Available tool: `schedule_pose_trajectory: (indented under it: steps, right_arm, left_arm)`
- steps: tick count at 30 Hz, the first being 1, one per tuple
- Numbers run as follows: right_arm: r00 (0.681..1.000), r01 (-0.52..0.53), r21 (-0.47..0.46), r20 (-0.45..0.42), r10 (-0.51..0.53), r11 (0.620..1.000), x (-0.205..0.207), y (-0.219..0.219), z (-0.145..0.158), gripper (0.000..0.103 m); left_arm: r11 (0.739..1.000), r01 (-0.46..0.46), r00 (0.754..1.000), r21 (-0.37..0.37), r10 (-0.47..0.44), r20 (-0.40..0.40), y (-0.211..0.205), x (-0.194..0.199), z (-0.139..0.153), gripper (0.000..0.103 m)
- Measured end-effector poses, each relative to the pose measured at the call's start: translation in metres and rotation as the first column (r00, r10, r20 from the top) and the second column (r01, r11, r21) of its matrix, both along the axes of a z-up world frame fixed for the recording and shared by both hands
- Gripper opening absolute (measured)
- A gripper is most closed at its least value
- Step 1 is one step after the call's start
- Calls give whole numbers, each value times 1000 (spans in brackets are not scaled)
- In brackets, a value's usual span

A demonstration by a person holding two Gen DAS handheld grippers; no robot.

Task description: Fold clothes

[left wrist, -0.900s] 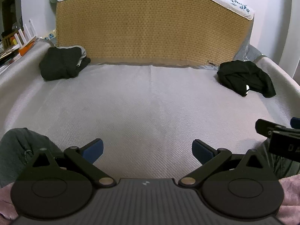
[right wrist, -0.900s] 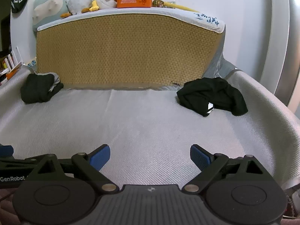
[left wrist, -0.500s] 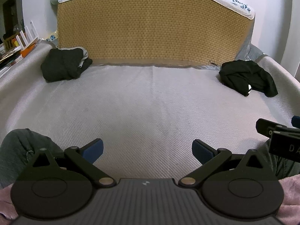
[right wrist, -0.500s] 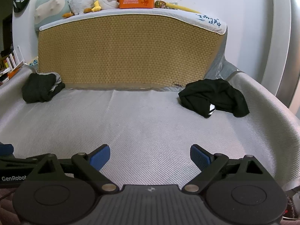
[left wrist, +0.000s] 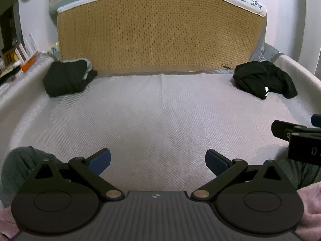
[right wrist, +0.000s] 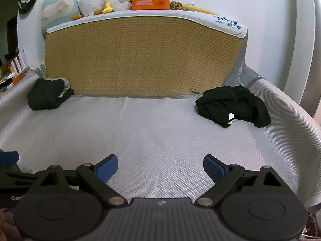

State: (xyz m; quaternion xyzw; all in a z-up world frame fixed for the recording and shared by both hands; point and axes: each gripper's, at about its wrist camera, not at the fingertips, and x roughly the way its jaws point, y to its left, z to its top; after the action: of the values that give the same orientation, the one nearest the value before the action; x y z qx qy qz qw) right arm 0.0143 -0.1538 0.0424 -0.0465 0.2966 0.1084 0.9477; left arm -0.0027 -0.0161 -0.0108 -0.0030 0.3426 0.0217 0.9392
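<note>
Left gripper point(left wrist: 157, 160) spread wide, nothing between the pads. Right gripper point(right wrist: 160, 167) likewise agape and empty. 2 black garments far ahead by the woven headboard point(right wrist: 140, 56): crumpled black garment point(right wrist: 232, 105) at right, folded black bundle point(right wrist: 49, 96) at left, both well apart from the tongs on the grey bed cover point(right wrist: 160, 128).
</note>
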Motion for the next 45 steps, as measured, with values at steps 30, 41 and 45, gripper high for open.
schedule_pose_trajectory:
  steps: [30, 41, 45]
  right_arm:
    - [1000, 0, -15, 8, 0, 1000, 18, 0, -4, 93]
    - [1000, -15, -24, 3, 15, 1000, 26, 7, -8, 92]
    - [1000, -21, -27, 0, 21, 999, 30, 8, -10, 92]
  left_arm:
    - [995, -77, 997, -56, 76, -12, 8, 11, -14, 103]
    - [994, -88, 996, -66, 87, -13, 10, 16, -17, 103]
    - [992, -103, 994, -68, 101, -32, 11, 20, -18, 103]
